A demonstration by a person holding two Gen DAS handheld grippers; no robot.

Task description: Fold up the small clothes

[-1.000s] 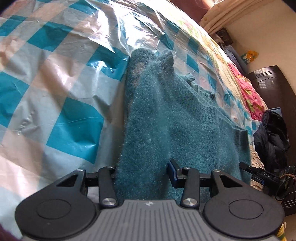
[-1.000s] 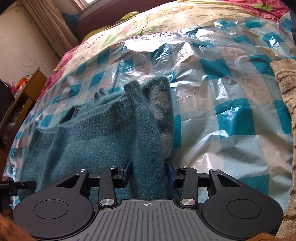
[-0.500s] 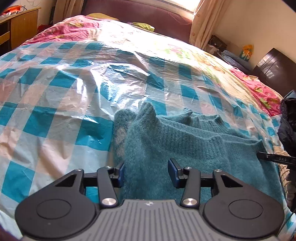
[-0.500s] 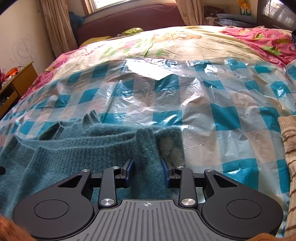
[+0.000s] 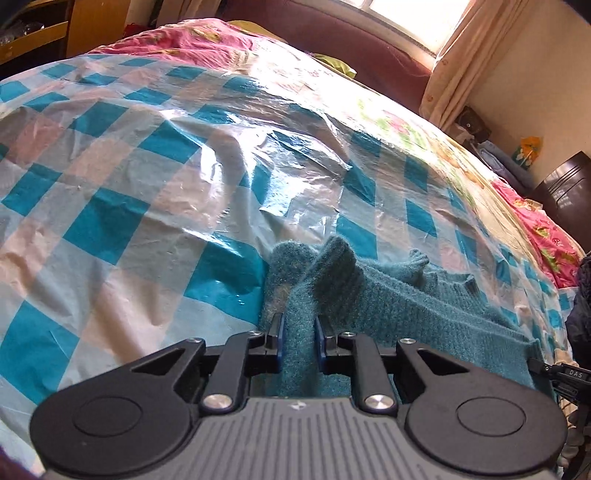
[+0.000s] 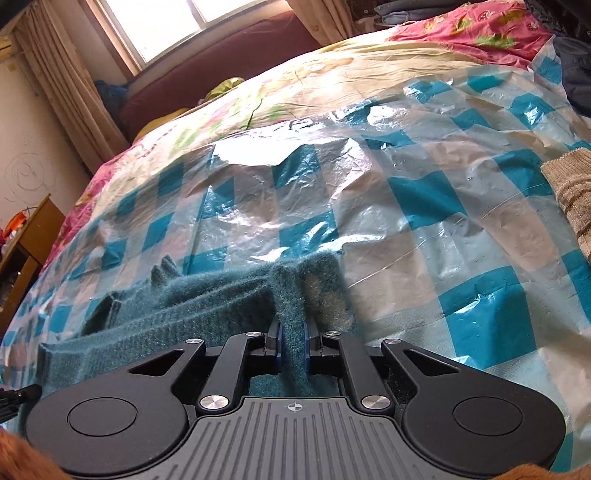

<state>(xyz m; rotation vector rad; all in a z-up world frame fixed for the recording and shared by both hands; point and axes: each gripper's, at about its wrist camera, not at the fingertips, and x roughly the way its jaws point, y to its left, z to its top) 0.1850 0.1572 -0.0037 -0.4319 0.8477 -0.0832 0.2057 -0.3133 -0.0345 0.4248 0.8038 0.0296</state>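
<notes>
A fuzzy teal knit sweater [image 5: 406,310] lies on a blue-and-white checked plastic sheet [image 5: 122,206] spread over a bed. My left gripper [image 5: 298,334] is closing, its blue pads pressing a raised fold of the sweater's left edge between them. In the right wrist view the same sweater [image 6: 192,306] stretches off to the left. My right gripper [image 6: 292,341] is shut on a thin upright ridge of the sweater's right edge. Both pinched folds stand up above the sheet [image 6: 424,221].
A beige striped knit garment [image 6: 574,195] lies at the sheet's right edge. A pink floral quilt [image 5: 543,236] covers the bed beyond the sheet. A dark jacket [image 5: 581,314] sits at the far right, a wooden cabinet [image 6: 26,251] at the left, and a window [image 6: 166,22] behind.
Both grippers' jaws have narrowed and pinched folds of the teal sweater. Both views have tilted up, showing more of the bed and window, and the sweater edges have bunched and risen.
</notes>
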